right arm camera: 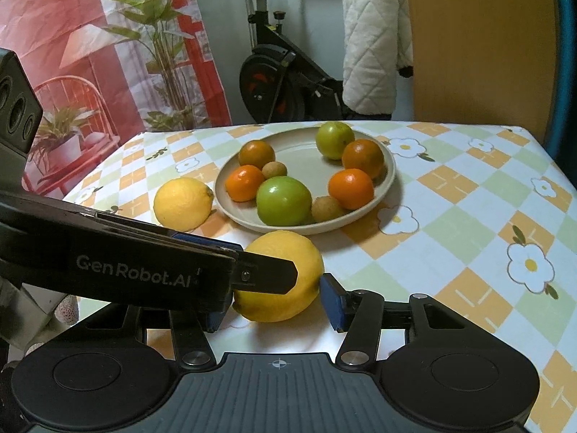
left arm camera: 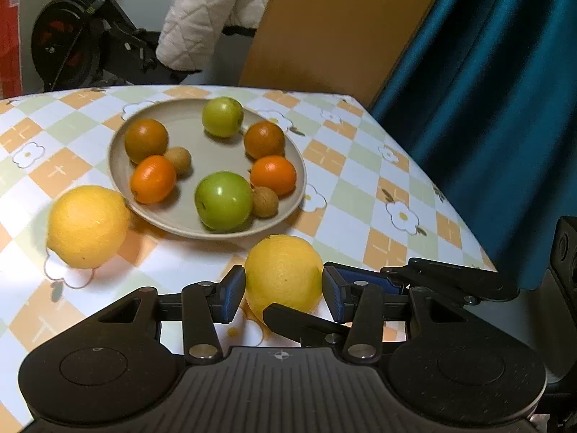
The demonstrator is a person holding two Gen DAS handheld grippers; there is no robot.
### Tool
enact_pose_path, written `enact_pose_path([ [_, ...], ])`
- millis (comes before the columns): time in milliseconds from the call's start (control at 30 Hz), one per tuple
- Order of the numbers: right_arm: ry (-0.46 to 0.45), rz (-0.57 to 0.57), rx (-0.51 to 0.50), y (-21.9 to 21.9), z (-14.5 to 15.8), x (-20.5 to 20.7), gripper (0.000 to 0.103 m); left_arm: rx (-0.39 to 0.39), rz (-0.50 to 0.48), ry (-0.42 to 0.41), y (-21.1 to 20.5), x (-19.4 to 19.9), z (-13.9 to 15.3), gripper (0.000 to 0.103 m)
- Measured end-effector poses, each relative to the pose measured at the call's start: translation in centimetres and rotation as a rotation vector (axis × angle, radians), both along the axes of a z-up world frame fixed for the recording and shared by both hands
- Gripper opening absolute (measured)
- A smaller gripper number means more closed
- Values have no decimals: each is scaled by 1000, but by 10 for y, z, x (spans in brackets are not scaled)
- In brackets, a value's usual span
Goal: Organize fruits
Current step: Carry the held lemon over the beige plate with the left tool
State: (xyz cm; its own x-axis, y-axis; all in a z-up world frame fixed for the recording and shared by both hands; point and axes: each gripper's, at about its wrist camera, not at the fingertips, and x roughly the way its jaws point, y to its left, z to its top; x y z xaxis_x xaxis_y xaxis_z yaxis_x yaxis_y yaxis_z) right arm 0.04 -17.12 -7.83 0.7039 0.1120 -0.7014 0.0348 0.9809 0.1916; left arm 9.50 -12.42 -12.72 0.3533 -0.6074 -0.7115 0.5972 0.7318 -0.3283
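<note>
A yellow lemon (left arm camera: 285,270) lies on the checked tablecloth in front of a beige plate (left arm camera: 119,151). Both grippers bracket this lemon. My left gripper (left arm camera: 285,292) has its blue pads at the lemon's two sides, touching or nearly so. My right gripper (right arm camera: 272,296) also straddles the lemon (right arm camera: 288,249); its right pad stands just off the peel, and its left pad is partly hidden by the left gripper's finger. A second lemon (left arm camera: 88,227) lies left of the plate. The plate (right arm camera: 391,166) holds green apples, oranges and small brown fruits.
The table's right edge (left arm camera: 450,195) borders a teal curtain. An exercise bike (right arm camera: 281,83), a white quilted jacket (right arm camera: 375,43) and a wooden board (right arm camera: 479,43) stand behind the table. The left gripper's body (right arm camera: 108,252) crosses the right wrist view.
</note>
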Motion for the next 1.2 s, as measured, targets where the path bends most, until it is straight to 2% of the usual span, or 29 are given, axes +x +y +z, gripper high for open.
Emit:
enact_pose_path([
  [500,-66,96,-50,12,34,42,49,-33,72,-63,16,30,33,49],
  [567,-58,103,-56,12,33,49,49,-30,76,-48,15,36,31,48],
  [767,-28,116,-85,11,24,67,48,-36,74,-74,13,45,34,47],
  [1200,-34,104,-128,6,21,105,44,-9,90,-100,2,72,34,47],
])
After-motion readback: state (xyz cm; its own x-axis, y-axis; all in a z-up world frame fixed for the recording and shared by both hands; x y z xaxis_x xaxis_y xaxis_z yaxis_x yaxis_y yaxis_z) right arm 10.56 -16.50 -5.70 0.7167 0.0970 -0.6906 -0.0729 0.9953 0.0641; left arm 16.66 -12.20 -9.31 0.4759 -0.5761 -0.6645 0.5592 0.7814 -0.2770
